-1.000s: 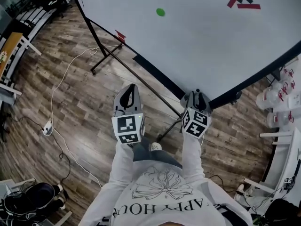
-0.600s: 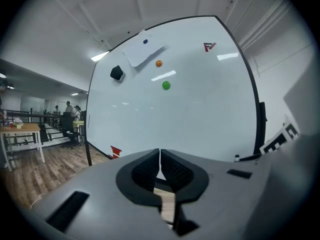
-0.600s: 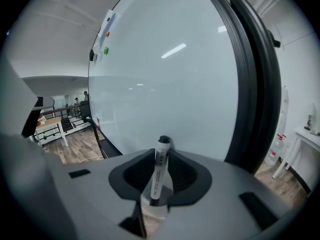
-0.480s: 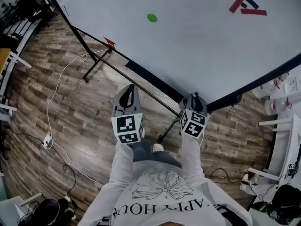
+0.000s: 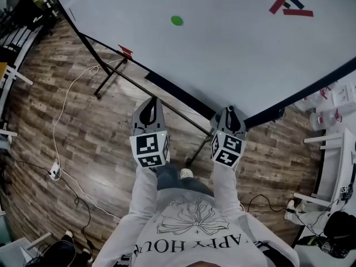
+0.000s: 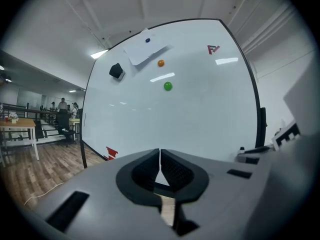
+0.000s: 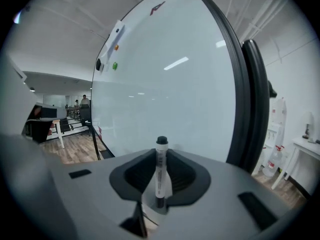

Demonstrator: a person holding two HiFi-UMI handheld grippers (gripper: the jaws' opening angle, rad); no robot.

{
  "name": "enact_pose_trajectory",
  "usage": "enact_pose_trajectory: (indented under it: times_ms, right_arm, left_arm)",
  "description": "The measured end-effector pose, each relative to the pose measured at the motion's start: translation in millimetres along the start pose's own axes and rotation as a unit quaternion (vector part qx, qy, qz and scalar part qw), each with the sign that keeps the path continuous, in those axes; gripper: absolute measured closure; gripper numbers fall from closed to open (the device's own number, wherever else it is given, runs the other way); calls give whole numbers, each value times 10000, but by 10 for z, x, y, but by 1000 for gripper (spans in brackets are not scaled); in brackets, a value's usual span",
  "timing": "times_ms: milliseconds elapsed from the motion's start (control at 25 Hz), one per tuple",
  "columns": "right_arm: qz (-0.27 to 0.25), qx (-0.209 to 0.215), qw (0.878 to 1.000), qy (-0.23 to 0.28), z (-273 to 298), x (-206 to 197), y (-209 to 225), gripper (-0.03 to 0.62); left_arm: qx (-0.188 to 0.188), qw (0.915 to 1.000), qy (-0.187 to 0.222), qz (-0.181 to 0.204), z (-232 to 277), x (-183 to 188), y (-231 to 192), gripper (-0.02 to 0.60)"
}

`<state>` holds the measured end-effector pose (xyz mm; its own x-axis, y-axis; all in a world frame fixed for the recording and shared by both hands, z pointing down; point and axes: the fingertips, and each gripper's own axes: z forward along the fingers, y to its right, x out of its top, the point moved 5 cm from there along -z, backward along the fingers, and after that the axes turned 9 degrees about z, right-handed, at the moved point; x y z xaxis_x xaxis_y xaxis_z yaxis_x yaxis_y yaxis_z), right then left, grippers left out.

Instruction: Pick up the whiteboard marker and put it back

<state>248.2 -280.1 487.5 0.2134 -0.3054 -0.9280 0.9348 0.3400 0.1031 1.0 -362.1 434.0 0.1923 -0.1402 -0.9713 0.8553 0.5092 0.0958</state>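
The right gripper (image 7: 160, 154) had just been closing and was clamped on the whiteboard marker (image 7: 160, 179). The marker stood upright between its jaws, black end uppermost, in front of the whiteboard (image 7: 165, 94) near the board's dark right edge. The left gripper (image 6: 160, 156) had its jaws pressed together with nothing between them, and faced the same board below a green magnet (image 6: 167, 86). In the head view both grippers were side by side, apart, above the wooden floor (image 5: 83, 138) by the board's bottom edge.

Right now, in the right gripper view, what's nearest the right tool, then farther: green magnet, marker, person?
1. The marker, in the right tool; its jaws just closed further onto it.
2. The green magnet, upper left on the whiteboard.
3. The person, far back left.
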Motion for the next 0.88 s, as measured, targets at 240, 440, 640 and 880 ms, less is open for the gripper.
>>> enact_pose_trajectory:
  times_ms: [240, 440, 640, 880]
  right_arm:
    - [-197, 217, 9986, 448, -98, 339, -161, 530]
    - [-365, 429, 9965, 621, -111, 500, -310, 530]
    - [-546, 638, 9942, 677, -43, 602, -459, 530]
    - [-855, 902, 9902, 640, 117, 648, -708, 530]
  left_arm:
    - [56, 9999, 99, 10, -54, 68, -47, 572]
    - [159, 9997, 203, 9, -125, 134, -143, 572]
    - [292, 9992, 263, -2, -147, 182, -258, 572]
    - [442, 9986, 277, 2, -153, 193, -425, 572]
